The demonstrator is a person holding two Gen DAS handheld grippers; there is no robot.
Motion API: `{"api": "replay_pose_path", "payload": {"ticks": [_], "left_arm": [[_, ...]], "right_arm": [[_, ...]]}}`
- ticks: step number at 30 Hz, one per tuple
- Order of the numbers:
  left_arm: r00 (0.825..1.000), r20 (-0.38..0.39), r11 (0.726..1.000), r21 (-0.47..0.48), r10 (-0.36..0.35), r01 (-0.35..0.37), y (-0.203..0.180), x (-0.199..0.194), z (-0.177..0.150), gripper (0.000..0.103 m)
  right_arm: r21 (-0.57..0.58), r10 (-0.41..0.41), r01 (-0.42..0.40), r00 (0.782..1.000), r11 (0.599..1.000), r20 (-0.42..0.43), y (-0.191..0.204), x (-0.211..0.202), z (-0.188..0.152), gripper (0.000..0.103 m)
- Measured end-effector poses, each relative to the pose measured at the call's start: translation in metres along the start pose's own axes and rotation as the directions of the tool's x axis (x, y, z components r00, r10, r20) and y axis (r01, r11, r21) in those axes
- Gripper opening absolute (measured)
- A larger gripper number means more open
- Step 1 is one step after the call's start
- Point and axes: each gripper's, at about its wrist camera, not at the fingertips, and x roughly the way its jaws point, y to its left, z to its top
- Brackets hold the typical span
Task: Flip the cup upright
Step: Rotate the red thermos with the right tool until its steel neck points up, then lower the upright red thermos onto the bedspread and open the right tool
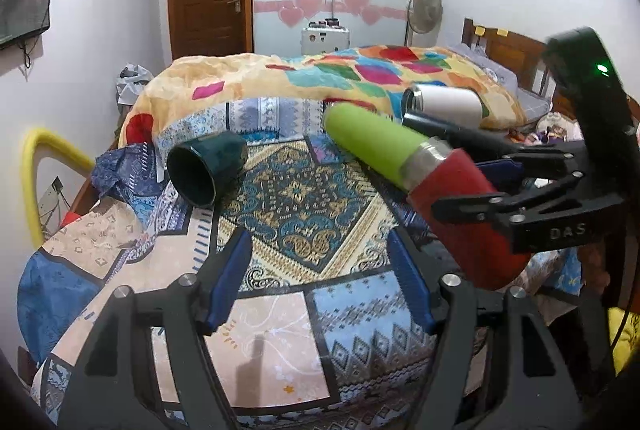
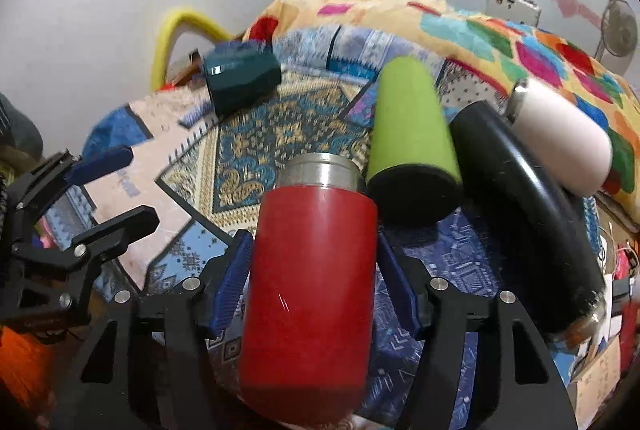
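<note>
The red cylindrical metal cup with a bare steel collar at its mouth (image 2: pixel 312 282) sits between the blue ribbed pads of the right gripper (image 2: pixel 316 276), which is closed against its painted wall at about mid-body. In the left wrist view the same cup (image 1: pixel 460 209) is held off the bed, slanted, its steel mouth pointing up and away toward the green flask, so it looks partway through being turned.

To finish well, my judgement is that the wrist should keep rolling until the steel mouth faces straight up, then lower the base squarely onto a flat stretch of the patterned blue and gold bedspread (image 1: pixel 304 197). The bed is soft and wrinkled, so a tall smooth cylinder may topple; press it down lightly before releasing, and spread the pads slowly. The painted wall looks slick, so the grip should stay firm through the roll.

The left gripper (image 1: pixel 320 280) hangs with its blue pads wide apart and nothing between them, over the bedspread.

Just beyond the cup lie a lime-green matte flask with a black end cap (image 2: pixel 408 125), a long glossy black cylindrical bottle (image 2: pixel 520 197) and a white flask with a steel rim (image 2: pixel 560 133), all on their sides and close together. Well apart to the left a dark teal faceted glazed mug (image 1: pixel 208 169) lies tipped, mouth open sideways. Behind them is a bunched quilt with bright colour patches (image 1: pixel 320 77).
</note>
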Motion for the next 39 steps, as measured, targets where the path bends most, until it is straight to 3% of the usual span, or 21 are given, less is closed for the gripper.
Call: {"api": "replay_pose_path", "payload": {"ticks": [9,15,33,39], "left_arm": [[0.994,0.109,1.000,0.004,0.027,-0.028,-0.022,-0.026,0.020,0.093],[0.987,0.158,0.999,-0.011,0.040,-0.038,-0.025,-0.035,0.027,0.098],[0.991,0.132,0.999,-0.022,0.028,-0.026,-0.024,-0.021,0.018,0.100],[0.990,0.137,0.999,-0.027,0.029,-0.025,-0.025,-0.022,0.018,0.100]], "right_arm": [[0.004,-0.033,0.033,0.985,0.999,0.167,-0.003,-0.042,0.001,0.059],[0.011,-0.037,0.035,0.972,0.999,0.233,-0.007,-0.053,0.011,0.059],[0.000,-0.035,0.035,0.982,0.999,0.185,-0.008,-0.027,-0.008,0.058],[-0.010,-0.049,0.052,0.977,0.999,0.208,-0.002,-0.028,-0.014,0.058]]}}
